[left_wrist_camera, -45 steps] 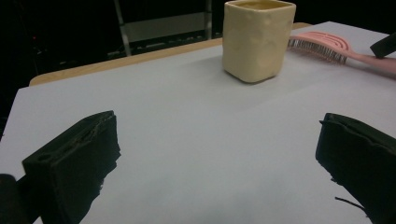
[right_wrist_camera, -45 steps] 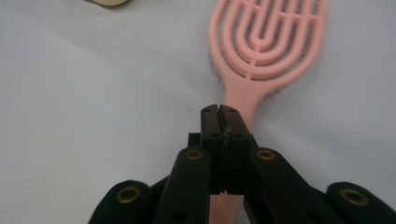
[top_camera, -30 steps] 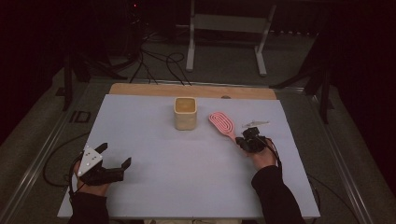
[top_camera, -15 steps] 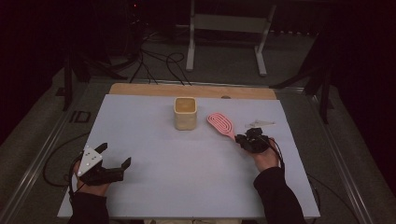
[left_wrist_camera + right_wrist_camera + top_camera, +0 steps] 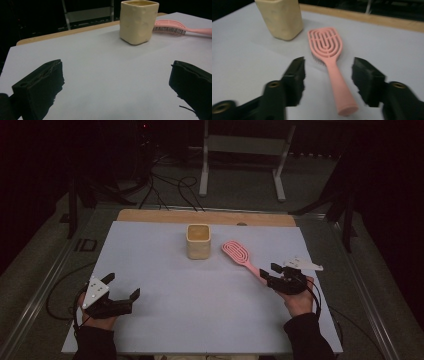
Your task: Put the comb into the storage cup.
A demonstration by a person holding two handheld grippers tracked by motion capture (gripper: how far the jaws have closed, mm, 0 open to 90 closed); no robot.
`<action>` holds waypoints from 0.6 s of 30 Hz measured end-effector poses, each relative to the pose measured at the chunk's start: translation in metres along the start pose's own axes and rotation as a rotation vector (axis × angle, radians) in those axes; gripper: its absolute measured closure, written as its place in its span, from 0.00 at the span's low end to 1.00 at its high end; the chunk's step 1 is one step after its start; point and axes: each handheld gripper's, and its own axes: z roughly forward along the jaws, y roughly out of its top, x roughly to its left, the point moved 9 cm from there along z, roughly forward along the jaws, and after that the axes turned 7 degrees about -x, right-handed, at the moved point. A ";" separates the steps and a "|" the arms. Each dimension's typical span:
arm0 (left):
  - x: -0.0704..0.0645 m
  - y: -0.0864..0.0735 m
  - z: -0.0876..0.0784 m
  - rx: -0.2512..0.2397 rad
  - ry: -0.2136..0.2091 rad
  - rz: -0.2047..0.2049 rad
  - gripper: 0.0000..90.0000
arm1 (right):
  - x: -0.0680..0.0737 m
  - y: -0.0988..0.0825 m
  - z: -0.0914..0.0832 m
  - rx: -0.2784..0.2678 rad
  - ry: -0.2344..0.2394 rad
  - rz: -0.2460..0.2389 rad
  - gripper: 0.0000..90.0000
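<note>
The pink hairbrush (image 5: 242,257) lies flat on the table (image 5: 165,320), bristles down, just right of the cream cup (image 5: 198,241). The right gripper (image 5: 328,72) has just been opening: its fingers stand apart on either side of the handle, seemingly clear of it. At near left, the left gripper (image 5: 122,292) rests with fingers wide apart.
</note>
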 end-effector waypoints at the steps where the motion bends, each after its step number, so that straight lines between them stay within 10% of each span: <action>1: 0.000 0.000 0.000 -0.001 0.000 -0.001 0.00 | -0.001 0.000 -0.005 -0.019 -0.007 -0.008 0.42; 9: 0.001 0.002 -0.001 -0.010 0.000 -0.006 0.00 | -0.001 -0.014 -0.035 -0.138 -0.032 0.004 0.15; 18: -0.001 0.005 -0.001 -0.018 -0.015 -0.013 0.00 | 0.001 -0.021 -0.058 -0.237 -0.052 -0.014 0.11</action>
